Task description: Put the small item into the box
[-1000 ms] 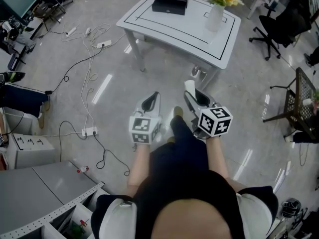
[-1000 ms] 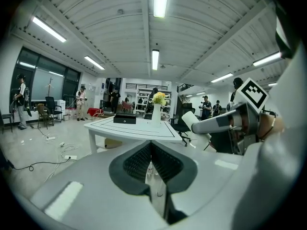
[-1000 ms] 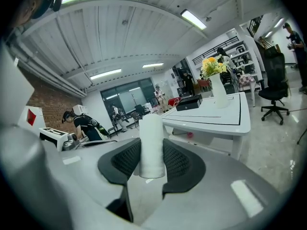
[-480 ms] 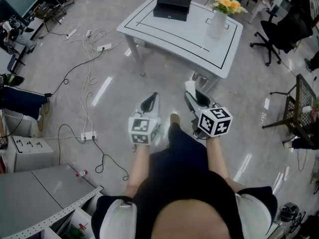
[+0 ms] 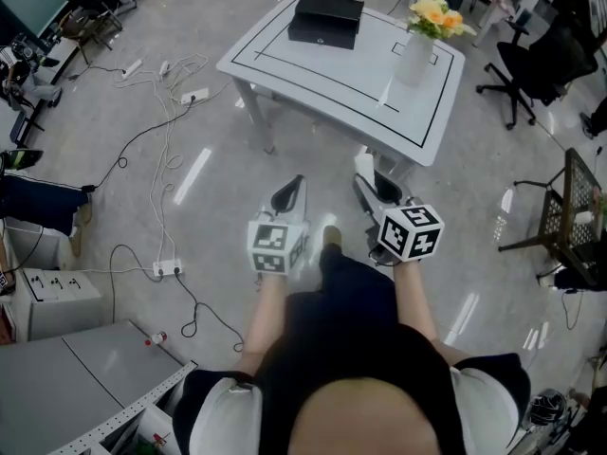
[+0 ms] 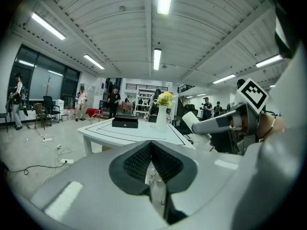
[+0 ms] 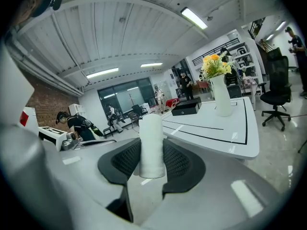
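Presently, one white desk [image 5: 313,74], serving as the landmark. It has drawn nearer in the head view over the last second, while both tools have kept their place before the person's body; judged, the approach on foot is under way and the desk is not yet within reach. On the desk, far side: one black box [image 5: 325,19], lid apparently shut, though that is too small to tell for certain. On the desk, right corner: one white vase [image 5: 410,57] with yellow and orange flowers [image 5: 438,14], well apart from the box. Short of the desk, over bare floor: the right hand-held gripper [image 7: 152,150], clamped on the small item, a white cylinder [image 7: 152,138] standing upright between its ribbed pads and rising above them. Beside it, equally short of the desk: the left hand-held gripper [image 6: 151,155], jaws drawn together with nothing between them. Judged outstanding: close the remaining distance, see to the box lid if it is shut, a job likely for the free left tool, then deposit the cylinder inside.
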### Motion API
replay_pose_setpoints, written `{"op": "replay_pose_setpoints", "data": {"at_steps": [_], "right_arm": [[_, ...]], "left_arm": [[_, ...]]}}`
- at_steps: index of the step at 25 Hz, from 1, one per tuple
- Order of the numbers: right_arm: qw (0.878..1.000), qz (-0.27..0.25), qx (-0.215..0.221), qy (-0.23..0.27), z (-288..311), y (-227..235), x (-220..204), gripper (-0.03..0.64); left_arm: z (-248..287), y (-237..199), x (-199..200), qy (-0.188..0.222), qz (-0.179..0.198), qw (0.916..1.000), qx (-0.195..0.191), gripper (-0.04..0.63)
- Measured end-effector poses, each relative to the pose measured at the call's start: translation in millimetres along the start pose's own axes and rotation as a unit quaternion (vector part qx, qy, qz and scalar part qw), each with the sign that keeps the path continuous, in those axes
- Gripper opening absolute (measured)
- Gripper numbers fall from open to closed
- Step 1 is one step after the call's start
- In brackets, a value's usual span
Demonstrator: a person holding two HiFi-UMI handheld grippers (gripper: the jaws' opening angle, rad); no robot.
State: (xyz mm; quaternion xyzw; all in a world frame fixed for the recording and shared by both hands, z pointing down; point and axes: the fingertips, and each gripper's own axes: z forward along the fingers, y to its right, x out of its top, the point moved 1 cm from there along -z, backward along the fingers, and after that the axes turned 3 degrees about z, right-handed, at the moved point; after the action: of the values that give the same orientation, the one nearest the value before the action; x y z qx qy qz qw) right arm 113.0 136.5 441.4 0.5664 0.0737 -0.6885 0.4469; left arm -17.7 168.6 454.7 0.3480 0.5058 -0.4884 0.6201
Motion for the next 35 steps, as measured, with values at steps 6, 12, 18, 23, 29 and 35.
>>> {"op": "replay_pose_setpoints", "data": {"at_steps": [6, 12, 18, 23, 29, 35], "right_arm": [[1.000, -0.008, -0.008, 0.004, 25.0, 15.6, 25.2, 0.143], [1.000, -0.012, -0.010, 0.007, 53.3, 25.9, 44.0, 0.143], [1.000, -0.009, -0.017, 0.007, 78.4, 45.5, 57.9, 0.143], [1.000, -0.007, -0.016, 0.003, 97.8, 57.9, 68.6, 0.143], [1.000, -0.005, -0.008, 0.002, 121.9, 70.7, 83.3, 0.143], [1.000, -0.019, 0.014, -0.011, 144.7, 78.7, 100.3, 0.143]], "left_arm": [[25.4, -19.0, 3.4, -0.005, -0.009, 0.9999, 0.005, 0.008], [55.2, -37.0, 19.6, 0.001, -0.003, 1.0000, 0.007, 0.008], [81.2, -49.3, 22.0, -0.002, -0.007, 0.9999, 0.008, 0.008], [102.0, -60.0, 24.5, -0.009, -0.008, 0.9999, 0.010, 0.008], [123.0, -72.9, 30.0, -0.010, -0.008, 0.9997, 0.021, 0.008], [138.3, -83.8, 38.9, -0.006, -0.008, 0.9994, 0.033, 0.008]]}}
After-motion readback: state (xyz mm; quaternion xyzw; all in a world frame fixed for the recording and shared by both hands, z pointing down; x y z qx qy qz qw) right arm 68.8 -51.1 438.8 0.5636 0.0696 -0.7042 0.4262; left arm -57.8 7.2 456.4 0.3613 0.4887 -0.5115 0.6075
